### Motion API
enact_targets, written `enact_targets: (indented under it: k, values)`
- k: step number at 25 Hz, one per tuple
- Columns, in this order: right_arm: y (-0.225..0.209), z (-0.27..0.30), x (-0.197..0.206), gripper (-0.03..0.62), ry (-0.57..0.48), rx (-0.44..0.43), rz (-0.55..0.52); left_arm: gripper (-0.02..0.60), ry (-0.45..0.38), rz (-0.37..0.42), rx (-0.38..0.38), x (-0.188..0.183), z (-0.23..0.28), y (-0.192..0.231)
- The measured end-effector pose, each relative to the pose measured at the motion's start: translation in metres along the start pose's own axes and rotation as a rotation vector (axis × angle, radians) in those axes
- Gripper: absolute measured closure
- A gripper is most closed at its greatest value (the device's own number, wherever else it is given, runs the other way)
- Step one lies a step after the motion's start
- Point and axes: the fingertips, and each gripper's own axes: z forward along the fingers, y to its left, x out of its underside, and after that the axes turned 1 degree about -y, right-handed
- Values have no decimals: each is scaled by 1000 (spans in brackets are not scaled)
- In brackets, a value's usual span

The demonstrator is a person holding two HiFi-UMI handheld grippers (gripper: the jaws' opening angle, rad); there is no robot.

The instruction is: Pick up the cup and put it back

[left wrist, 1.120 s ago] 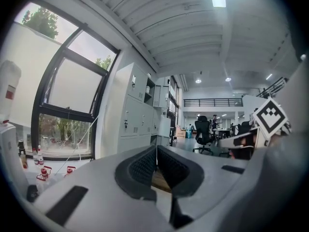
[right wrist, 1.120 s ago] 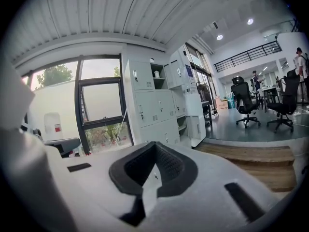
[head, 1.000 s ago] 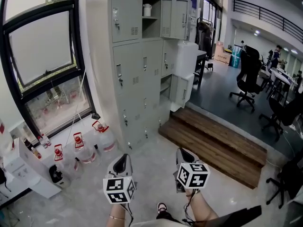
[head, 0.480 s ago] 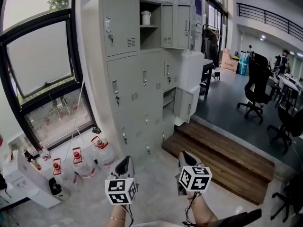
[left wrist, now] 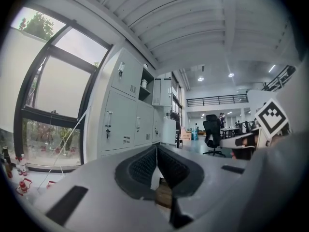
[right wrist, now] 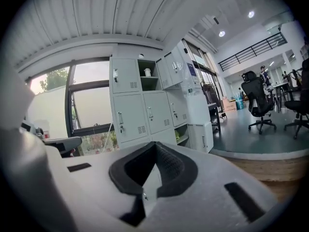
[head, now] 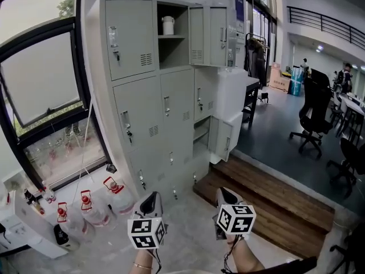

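Note:
A white cup stands on the shelf of an open compartment in the top row of the grey lockers. The same cup is small and distant in the left gripper view. It is also far off as the cup in the right gripper view. My left gripper and right gripper are held side by side low in the head view. Both point toward the lockers and are well short of them. In its own view, my left gripper is shut and holds nothing. My right gripper is shut and holds nothing too.
Several water bottles with red caps stand on the floor under the window. A wooden step rises at the right toward an office area with black chairs. A white unit sits at the far left.
Both grippers and the head have moved forward together toward the lockers, which now appear larger and nearer. The jaws stay shut.

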Motion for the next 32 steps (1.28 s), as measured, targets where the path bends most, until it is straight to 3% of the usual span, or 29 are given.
enact_targets:
  k: [9,15,25,32]
  values:
    - [-12,54,-12,602,8,-59,-2,571,24,11,-27,2,51,-1]
    - [-34,97,-11,602,4,-52,11,571,4,34,-29,-1,102,11]
    - [-83,214,-75,602,-55,-65,-75,571,-86,-34,-21,-37,253,31]
    - [-117,304,-107,602,-69,-61,-105,571,-111,-26,-27,-49,346,47]
